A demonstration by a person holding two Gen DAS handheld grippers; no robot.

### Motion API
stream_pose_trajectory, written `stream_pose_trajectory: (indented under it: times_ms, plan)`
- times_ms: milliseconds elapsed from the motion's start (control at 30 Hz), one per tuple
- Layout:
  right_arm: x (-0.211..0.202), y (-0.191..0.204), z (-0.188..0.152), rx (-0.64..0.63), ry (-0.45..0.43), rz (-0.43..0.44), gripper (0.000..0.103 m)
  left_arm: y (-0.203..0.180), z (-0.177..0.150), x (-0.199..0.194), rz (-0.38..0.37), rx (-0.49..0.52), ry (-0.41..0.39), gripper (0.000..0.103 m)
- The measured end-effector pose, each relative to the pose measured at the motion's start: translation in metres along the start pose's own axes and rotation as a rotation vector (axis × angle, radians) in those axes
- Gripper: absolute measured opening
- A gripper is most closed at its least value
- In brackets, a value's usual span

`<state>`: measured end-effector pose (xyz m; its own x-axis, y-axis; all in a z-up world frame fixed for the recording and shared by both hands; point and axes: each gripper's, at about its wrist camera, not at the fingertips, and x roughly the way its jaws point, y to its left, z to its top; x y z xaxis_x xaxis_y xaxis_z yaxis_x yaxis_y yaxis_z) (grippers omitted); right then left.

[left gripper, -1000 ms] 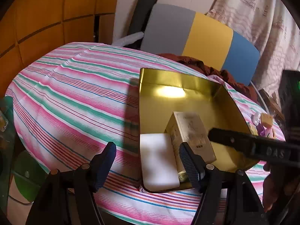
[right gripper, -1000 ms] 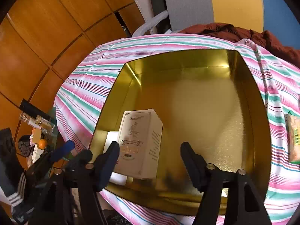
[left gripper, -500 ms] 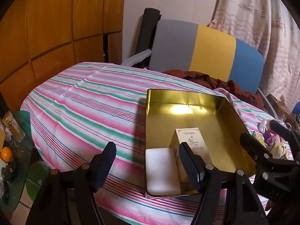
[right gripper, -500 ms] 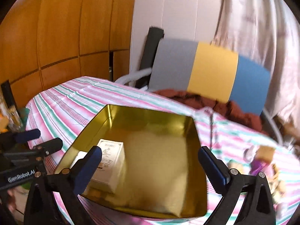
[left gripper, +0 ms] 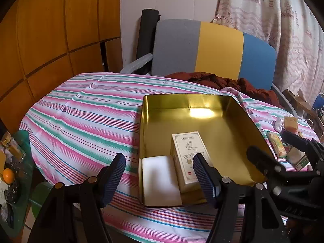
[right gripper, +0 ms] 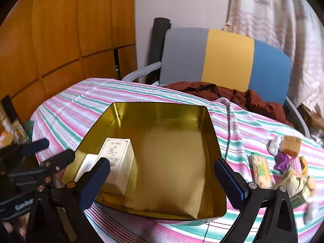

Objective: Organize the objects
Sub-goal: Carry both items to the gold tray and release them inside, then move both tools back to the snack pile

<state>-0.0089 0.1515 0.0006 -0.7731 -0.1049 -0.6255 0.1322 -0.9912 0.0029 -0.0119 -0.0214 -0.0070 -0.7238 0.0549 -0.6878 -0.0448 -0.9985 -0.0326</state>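
Observation:
A gold tin tray (left gripper: 249, 125) (right gripper: 212, 133) lies on the striped tablecloth. In its near left corner sit a cream printed box (left gripper: 187, 154) (right gripper: 119, 158) and a flat white block (left gripper: 159, 180) (right gripper: 88, 163) side by side. My left gripper (left gripper: 159, 179) hangs open over the tray's near left corner, nothing between its fingers. My right gripper (right gripper: 162, 180) is open wide above the tray's near edge and holds nothing; it also shows in the left wrist view (left gripper: 271, 151). Loose items wait right of the tray: a green-labelled packet (right gripper: 261, 171) (left gripper: 276, 144), a tan block (right gripper: 290, 145) and several small wrapped things (right gripper: 297, 184).
A grey, yellow and blue chair back (left gripper: 212, 52) (right gripper: 224, 60) stands behind the table with a brown garment (left gripper: 222, 81) draped below it. Wood panels line the left wall. A low side table at the left (left gripper: 8, 162) carries bottles and an orange. A curtain hangs at the right.
Both grippers pulled back and up from the tray. The right gripper left the cream box in the tray and opened wider, swinging right so the loose items came into view.

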Motion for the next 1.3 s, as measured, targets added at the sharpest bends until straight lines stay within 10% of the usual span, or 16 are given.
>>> stream_pose_trajectory:
  times_ms: [733,1300]
  plan:
    - [-0.003,-0.072,-0.012,0.162,0.026,-0.112,0.103,-0.038,0.000,0.004,-0.127,0.079,0.025,0.071]
    - [-0.051,-0.237,-0.022,0.412,0.003,-0.323,0.103,-0.104,0.006,0.004,-0.325,0.220,0.046,0.070]
